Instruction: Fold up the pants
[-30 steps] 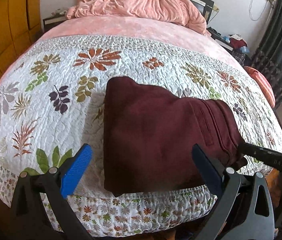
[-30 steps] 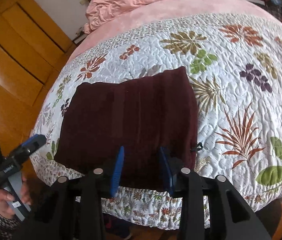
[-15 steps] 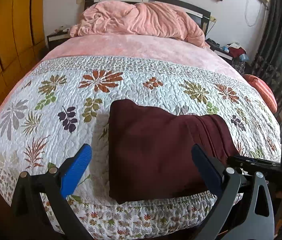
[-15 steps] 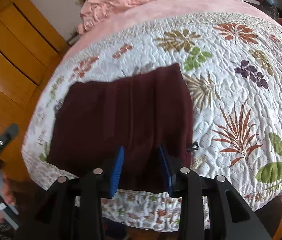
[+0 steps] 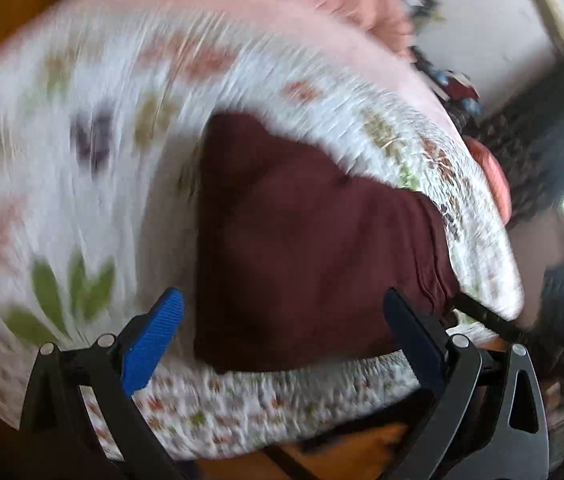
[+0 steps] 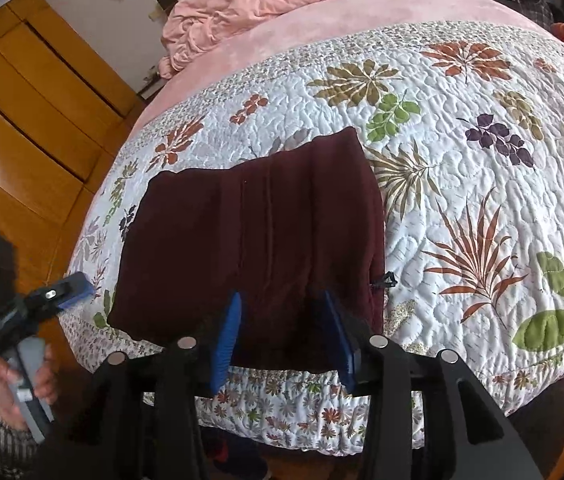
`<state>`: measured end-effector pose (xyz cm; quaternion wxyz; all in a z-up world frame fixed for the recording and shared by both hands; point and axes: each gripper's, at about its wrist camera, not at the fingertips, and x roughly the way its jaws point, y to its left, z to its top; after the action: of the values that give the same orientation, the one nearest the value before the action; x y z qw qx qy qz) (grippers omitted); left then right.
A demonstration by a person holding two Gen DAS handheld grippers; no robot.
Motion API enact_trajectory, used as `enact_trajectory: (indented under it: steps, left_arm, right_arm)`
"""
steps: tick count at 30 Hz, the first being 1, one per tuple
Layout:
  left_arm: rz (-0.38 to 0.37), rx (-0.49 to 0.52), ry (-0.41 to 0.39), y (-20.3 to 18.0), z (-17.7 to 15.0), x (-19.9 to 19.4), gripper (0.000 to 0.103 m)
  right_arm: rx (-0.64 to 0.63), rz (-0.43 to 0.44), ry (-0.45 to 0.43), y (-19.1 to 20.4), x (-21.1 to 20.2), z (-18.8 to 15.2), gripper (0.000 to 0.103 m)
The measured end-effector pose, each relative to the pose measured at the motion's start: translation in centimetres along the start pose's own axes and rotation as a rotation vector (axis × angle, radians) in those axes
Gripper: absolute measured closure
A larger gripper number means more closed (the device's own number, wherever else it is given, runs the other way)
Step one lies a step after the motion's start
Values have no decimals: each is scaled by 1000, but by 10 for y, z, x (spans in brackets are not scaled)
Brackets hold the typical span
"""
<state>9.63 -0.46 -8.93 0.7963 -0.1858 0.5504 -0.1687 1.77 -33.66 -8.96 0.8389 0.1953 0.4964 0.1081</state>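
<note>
Pants (image 6: 258,240), maroon and folded into a thick rectangle, lie on the floral quilt (image 6: 461,208) at the near edge of the bed. Right tongs (image 6: 282,336) sit over the near hem, jaws parted and opening, fabric between the blue pads but not pinched. Left tongs (image 5: 282,332) are spread wide, empty, hovering over the pants' near edge in a blurred view; in the right wrist view a hand (image 6: 22,384) grips their handle off the bed's corner.

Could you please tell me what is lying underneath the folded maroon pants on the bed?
The pants rest on a white floral quilt, near its front edge. The quilt shows all around them; whatever lies directly beneath the pants is covered.
</note>
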Motion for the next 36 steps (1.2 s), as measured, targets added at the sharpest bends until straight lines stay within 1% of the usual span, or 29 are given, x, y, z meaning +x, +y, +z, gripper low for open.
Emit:
enact_trajectory:
  steps: [1, 2, 3, 4, 6, 7, 8, 9, 10, 13, 14, 15, 16, 17, 18, 19, 20, 21, 24, 26, 27, 28, 29, 30, 31, 32, 33, 35, 36]
  left_arm:
    - [-38, -90, 43, 22, 2, 7, 4]
    - [-70, -156, 68, 38, 4, 12, 4]
    - [-115, -209, 90, 52, 4, 17, 5]
    - [-196, -270, 114, 67, 4, 23, 5]
    - [-288, -344, 151, 83, 2, 34, 5]
    - [-326, -379, 168, 88, 1, 41, 5]
    - [-358, -386, 180, 88, 0, 46, 5]
    - [-377, -379, 189, 86, 0, 49, 5]
    - [-414, -358, 209, 79, -1, 55, 5]
    - [-370, -315, 213, 68, -2, 65, 5]
    - [-365, -323, 214, 67, -3, 68, 10]
    - [-337, -330, 206, 66, -4, 68, 19]
    - [-272, -314, 202, 64, -4, 68, 41]
    - [-249, -281, 204, 61, -3, 67, 47]
    - [-250, -265, 199, 60, -3, 64, 52]
    - [-252, -234, 189, 55, -3, 59, 62]
    - [-238, -221, 188, 52, -2, 56, 65]
    - [-233, -229, 191, 53, -3, 54, 66]
    - [-257, -251, 200, 66, -6, 63, 64]
    - [-271, -262, 184, 73, -13, 67, 56]
    - [-270, -250, 171, 72, -12, 64, 53]
    - [-264, -243, 167, 69, -10, 62, 46]
    - [-258, -246, 164, 67, -9, 60, 35]
    - [-258, -252, 161, 67, -6, 58, 29]
    - [-269, -259, 151, 66, -1, 54, 22]
    - [-276, -260, 140, 64, 4, 52, 20]
    - [-277, -256, 129, 64, 8, 49, 20]
    - [-251, -237, 138, 60, 18, 50, 19]
    - [-244, -228, 147, 59, 22, 51, 18]
  right_arm:
    - [-1, -1, -2, 0, 0, 0, 58]
    - [-1, -1, -2, -1, -1, -1, 58]
    - [3, 3, -2, -1, -1, -2, 57]
    - [7, 6, -3, -2, 0, -2, 57]
    - [14, 8, -3, -4, 1, -4, 57]
    - [13, 7, -3, -4, 1, -4, 57]
    - [12, 6, -2, -4, 2, -4, 57]
    - [10, 6, -2, -4, 1, -4, 57]
    - [10, 7, -2, -4, 1, -4, 57]
    - [21, 12, -2, -5, 2, -5, 56]
    - [25, 14, -1, -5, 2, -5, 56]
    - [25, 13, 0, -6, 3, -5, 56]
    - [25, 11, 0, -6, 3, -6, 56]
    - [26, 15, 1, -7, 3, -6, 56]
    - [29, 19, 1, -7, 3, -6, 56]
    - [34, 22, 1, -8, 3, -6, 56]
    - [40, 30, 2, -9, 4, -6, 56]
    - [43, 36, 4, -9, 4, -6, 56]
    - [37, 39, 7, -10, 4, -6, 56]
    - [33, 43, 14, -10, 6, -6, 56]
    - [25, 40, 15, -9, 6, -6, 54]
    - [19, 45, 18, -9, 5, -4, 52]
    - [21, 65, 16, -8, 2, -1, 43]
    - [29, 79, 7, -9, -1, 1, 32]
    - [37, 86, -13, -10, -5, 4, 27]
    - [42, 91, -32, -12, -10, 8, 25]
    - [50, 103, -46, -16, -14, 13, 25]
    - [83, 123, -49, -28, -15, 22, 24]
    - [103, 140, -35, -39, -11, 29, 21]
